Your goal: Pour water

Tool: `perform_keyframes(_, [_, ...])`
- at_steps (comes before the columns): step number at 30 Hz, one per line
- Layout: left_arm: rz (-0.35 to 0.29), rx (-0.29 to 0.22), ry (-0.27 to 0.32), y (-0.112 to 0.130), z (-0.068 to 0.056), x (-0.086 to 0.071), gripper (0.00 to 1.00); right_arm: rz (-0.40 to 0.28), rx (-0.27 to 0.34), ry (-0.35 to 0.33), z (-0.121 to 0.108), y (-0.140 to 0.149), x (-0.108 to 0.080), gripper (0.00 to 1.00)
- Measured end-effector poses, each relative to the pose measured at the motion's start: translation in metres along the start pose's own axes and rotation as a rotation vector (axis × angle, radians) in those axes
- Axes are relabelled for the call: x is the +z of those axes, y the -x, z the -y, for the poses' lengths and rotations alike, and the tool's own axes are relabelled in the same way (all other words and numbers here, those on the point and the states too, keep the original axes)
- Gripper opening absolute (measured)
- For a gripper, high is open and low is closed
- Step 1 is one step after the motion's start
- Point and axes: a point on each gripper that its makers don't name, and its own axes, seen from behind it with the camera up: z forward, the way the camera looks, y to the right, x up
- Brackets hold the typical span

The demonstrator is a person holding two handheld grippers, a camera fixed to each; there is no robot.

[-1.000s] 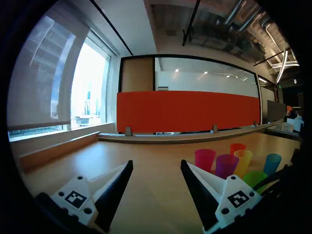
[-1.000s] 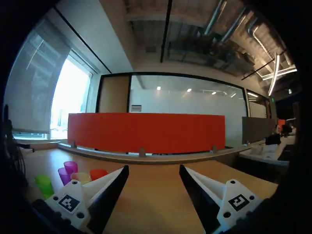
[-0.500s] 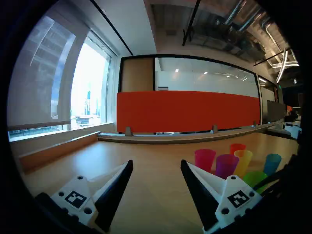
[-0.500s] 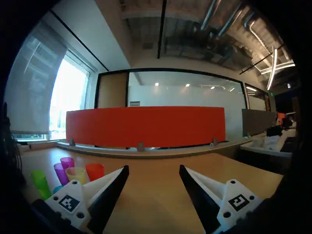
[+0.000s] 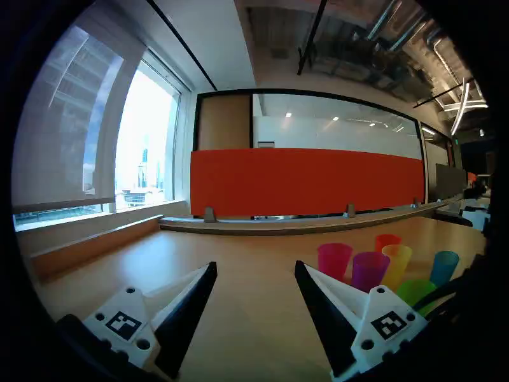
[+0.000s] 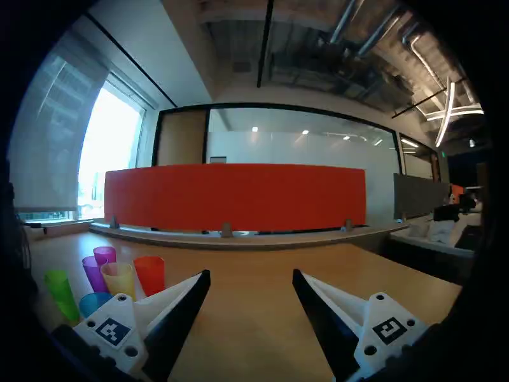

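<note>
Several coloured plastic cups stand grouped on the wooden table (image 5: 254, 305). In the left gripper view they lie to the right: a pink cup (image 5: 334, 261), a purple cup (image 5: 369, 270), a yellow cup (image 5: 397, 264), a red cup (image 5: 387, 242), a blue cup (image 5: 443, 266) and a green cup (image 5: 417, 291). My left gripper (image 5: 254, 280) is open and holds nothing, left of the cups. In the right gripper view the cups stand at the left: red cup (image 6: 150, 274), yellow cup (image 6: 118, 279), purple cup (image 6: 94, 272), green cup (image 6: 60, 293), blue cup (image 6: 97, 304). My right gripper (image 6: 250, 286) is open over bare table.
An orange partition (image 5: 305, 181) with a glass wall above it closes the far edge of the table. A bright window (image 5: 143, 146) is on the left with a low wooden ledge (image 5: 95, 245). Office desks (image 6: 439, 239) stand at the far right.
The right gripper has risen or tipped down, so the cups show higher and fuller at its left, with the blue cup now in sight. The left gripper has stayed still.
</note>
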Motion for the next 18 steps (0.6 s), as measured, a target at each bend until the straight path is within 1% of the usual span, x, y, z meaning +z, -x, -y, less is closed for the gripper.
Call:
perform_keyframes(9, [0.0,0.0,0.0,0.0003,-0.0007,-0.0003,0.9,0.026,0.002,0.0,-0.0004,0.0066,0.0032,1.0])
perform_keyframes(18, [0.0,0.0,0.0,-0.0001,-0.0003,0.0,0.9,0.026,0.002,0.003,-0.0019,0.0067,0.0032,1.0])
